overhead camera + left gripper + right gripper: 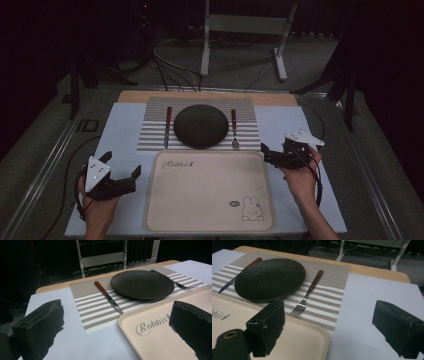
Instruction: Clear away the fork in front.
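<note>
Plainly the setting is laid as for a meal: the dark plate (201, 126) sits centred on the striped placemat (150, 137), the knife (167, 126) just beside it on one side and the fork (234, 130) on the other, handles pointing away from the person — an arrangement that leaves each piece free to be picked up on its own. The beige tray (210, 192) lies nearer the person, its far rim overlapping the mat's near edge and close to the plate, likely so the pieces need only a short carry onto it. The left gripper (126, 177) hovers by the tray's left edge, jaws spread wide and holding nothing; the right gripper (267, 151) hangs at the tray's far right corner, near the fork's tines, likewise wide open and empty — the fork looks the likelier first target. In the right gripper view the knife's blade is partly hidden behind the plate, and the tray's lettering is cut off.
</note>
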`<control>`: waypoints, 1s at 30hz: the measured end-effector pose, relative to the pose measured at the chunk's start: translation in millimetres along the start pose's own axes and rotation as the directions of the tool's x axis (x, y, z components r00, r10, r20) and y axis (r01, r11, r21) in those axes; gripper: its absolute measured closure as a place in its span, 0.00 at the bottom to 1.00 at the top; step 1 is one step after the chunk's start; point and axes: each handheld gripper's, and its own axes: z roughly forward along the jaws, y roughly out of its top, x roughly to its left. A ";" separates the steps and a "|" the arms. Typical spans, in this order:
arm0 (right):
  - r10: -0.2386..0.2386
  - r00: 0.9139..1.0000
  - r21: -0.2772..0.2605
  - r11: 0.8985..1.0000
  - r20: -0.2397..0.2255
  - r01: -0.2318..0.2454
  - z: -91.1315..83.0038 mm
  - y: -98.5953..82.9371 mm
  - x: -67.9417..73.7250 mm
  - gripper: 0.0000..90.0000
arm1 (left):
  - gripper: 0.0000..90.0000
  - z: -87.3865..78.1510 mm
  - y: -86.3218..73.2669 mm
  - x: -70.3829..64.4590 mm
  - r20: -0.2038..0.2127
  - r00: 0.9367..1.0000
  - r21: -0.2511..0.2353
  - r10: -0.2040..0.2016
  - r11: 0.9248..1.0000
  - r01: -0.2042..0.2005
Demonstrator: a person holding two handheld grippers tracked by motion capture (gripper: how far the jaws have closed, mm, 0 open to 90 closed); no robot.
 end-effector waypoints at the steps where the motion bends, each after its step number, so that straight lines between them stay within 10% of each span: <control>1: 0.006 1.000 0.007 1.000 0.001 -0.006 2.1 0.7 0.1 0.12 | 0.00 0.3 -0.1 0.1 0.000 1.000 0.001 0.000 1.000 0.000; 30: -0.022 1.000 0.014 1.000 -0.009 0.022 42.3 48.8 18.5 0.12 | 0.00 1.6 -0.2 0.6 0.004 1.000 0.002 0.000 1.000 0.000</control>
